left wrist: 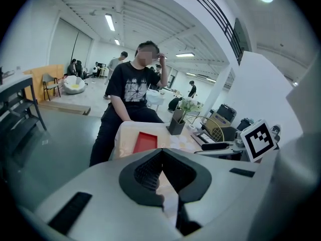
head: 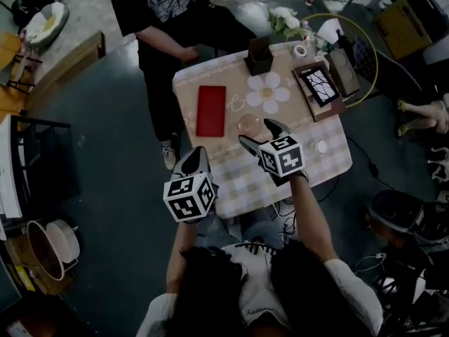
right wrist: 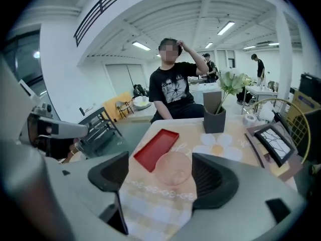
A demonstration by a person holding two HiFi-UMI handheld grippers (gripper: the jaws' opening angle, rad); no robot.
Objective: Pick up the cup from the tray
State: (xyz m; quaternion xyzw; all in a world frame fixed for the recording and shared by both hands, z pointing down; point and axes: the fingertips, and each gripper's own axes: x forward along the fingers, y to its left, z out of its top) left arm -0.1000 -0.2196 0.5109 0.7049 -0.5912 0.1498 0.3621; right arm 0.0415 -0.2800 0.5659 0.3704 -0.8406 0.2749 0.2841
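A clear pinkish cup (head: 249, 125) (right wrist: 173, 168) stands upright on the checked tablecloth, just right of the empty red tray (head: 210, 109) (right wrist: 155, 148), not on it. My right gripper (head: 261, 133) (right wrist: 160, 174) is open, one jaw on each side of the cup and slightly short of it, not touching. My left gripper (head: 193, 161) (left wrist: 160, 157) hovers over the table's near left edge, its jaws meeting at the tips with nothing between them. The tray also shows in the left gripper view (left wrist: 145, 142).
A person in black (head: 168, 20) sits at the table's far side. A dark holder with flowers (head: 258, 55), a flower-shaped mat (head: 266, 92), a framed picture (head: 319, 86), a tape roll (head: 300, 50) and a small white disc (head: 321, 146) lie on the table.
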